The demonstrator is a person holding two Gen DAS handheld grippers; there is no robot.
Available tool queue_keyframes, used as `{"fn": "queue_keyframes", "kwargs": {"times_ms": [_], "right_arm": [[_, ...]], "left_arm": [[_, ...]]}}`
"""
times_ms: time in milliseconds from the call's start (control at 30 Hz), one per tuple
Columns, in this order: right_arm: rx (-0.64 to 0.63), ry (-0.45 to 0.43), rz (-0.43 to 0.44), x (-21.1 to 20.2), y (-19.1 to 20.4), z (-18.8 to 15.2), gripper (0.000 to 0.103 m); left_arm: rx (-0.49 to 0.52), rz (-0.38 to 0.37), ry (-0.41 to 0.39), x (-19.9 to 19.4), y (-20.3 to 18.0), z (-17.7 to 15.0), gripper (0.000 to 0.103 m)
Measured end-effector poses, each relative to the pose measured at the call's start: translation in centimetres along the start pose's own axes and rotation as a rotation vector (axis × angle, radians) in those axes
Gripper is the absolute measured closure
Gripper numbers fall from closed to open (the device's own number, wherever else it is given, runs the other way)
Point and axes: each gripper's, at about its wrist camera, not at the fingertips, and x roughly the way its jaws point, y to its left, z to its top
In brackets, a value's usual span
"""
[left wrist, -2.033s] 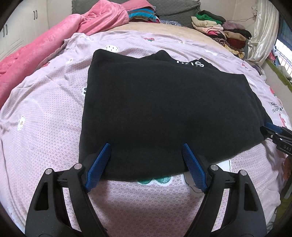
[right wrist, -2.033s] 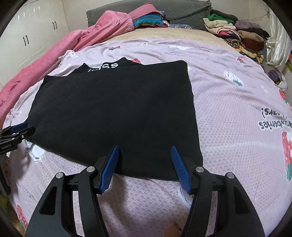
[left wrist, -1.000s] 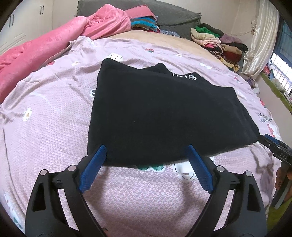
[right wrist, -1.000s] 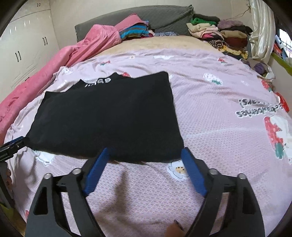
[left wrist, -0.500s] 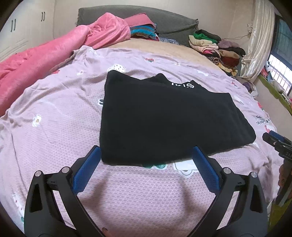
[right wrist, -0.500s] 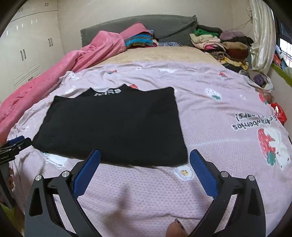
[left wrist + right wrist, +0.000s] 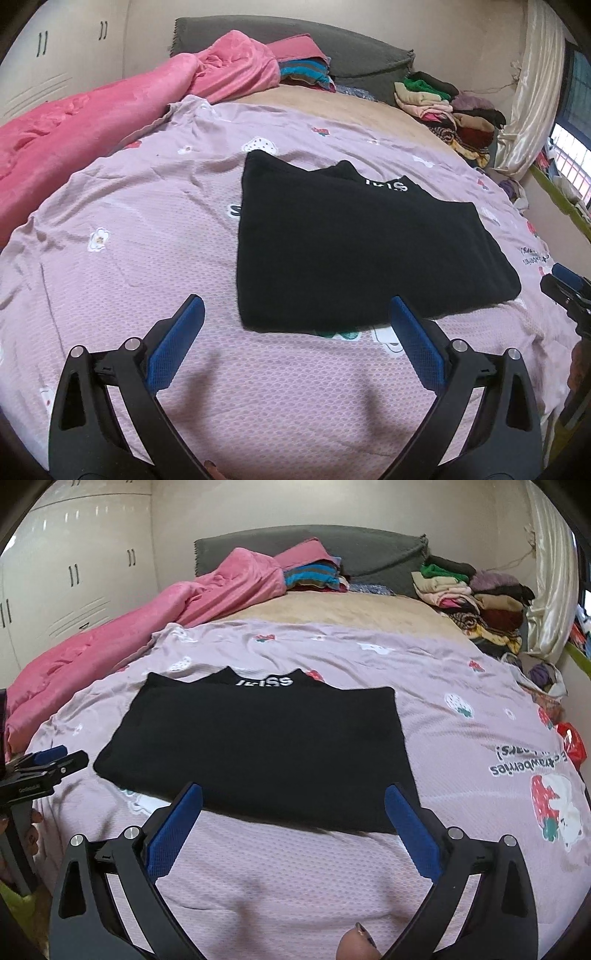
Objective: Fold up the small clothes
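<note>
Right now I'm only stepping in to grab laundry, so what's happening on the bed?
A person is folding a black garment with a two-finger tool in each hand. It lies flat, folded into a rectangle, on the lilac bedspread. Both the left tool and the right tool are open and empty, hovering at the garment's near edge without touching it. Stacks of other clothes sit by the headboard.

Folded garment (image 7: 266,746) on bedspread (image 7: 461,746), clothes pile (image 7: 476,602) probably behind it.
</note>
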Motion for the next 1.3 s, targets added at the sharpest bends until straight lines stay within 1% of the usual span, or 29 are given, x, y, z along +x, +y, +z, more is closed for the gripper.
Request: {"fn": "queue_keyframes", "kwargs": {"times_ms": [267, 433, 767, 867, 1000, 1100, 1167, 1300], "right_arm": [[-0.059, -0.024, 0.034, -0.6, 3.2, 0.7, 0.005], [-0.108, -0.043, 0.066, -0.4, 5.7, 1.1, 0.005], [-0.249, -0.027, 0.130, 2.2, 11.7, 0.6, 0.005], [-0.300, -0.008, 0.145, 3.5, 13.5, 0.1, 0.004], [-0.370, 0.018, 0.166, 5.4, 16.0, -0.4, 0.004], [-0.423, 0.028, 0.163, 6.7, 17.6, -0.6, 0.004], [-0.443, 0.030, 0.164, 7.4, 18.2, -0.7, 0.004], [-0.476, 0.044, 0.168, 8.7, 19.5, -0.8, 0.004]], "left_arm": [[-0.061, 0.009, -0.015, -0.6, 1.8, 0.2, 0.010], [-0.091, 0.042, -0.038, -1.2, 3.2, 0.6, 0.010], [-0.147, 0.104, -0.030, -0.5, 5.6, 1.7, 0.010], [-0.146, 0.130, -0.023, 0.2, 5.9, 2.5, 0.010], [-0.140, 0.147, -0.002, 1.6, 6.1, 3.5, 0.010], [-0.139, 0.152, 0.001, 2.6, 6.2, 4.5, 0.010], [-0.134, 0.164, -0.001, 3.1, 6.2, 5.2, 0.010], [-0.135, 0.175, 0.020, 4.9, 6.6, 6.7, 0.010]]}}
